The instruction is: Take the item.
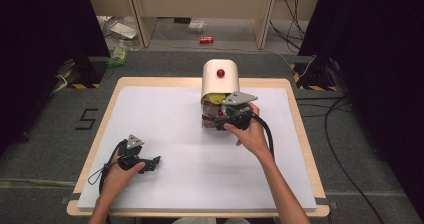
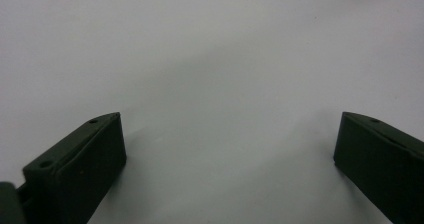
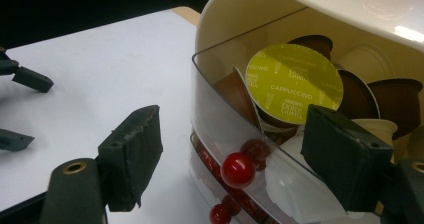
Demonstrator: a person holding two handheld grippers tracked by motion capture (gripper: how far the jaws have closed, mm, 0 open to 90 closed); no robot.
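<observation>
High view, near to far: left gripper (image 1: 150,163) rests on the white sheet (image 1: 165,129) at the table's near-left, jaws wide w/ nothing between, well apart from the action. Farther back, right gripper (image 3: 235,156), jaws also wide & empty, straddles the pulled-out clear drawer (image 3: 220,129) of the white capsule holder (image 1: 220,76) by its red knob (image 3: 238,169). Risk: closing off-centre may miss the knob, shoving the holder back or tipping the green Cappuccino pod (image 3: 296,83).
</observation>
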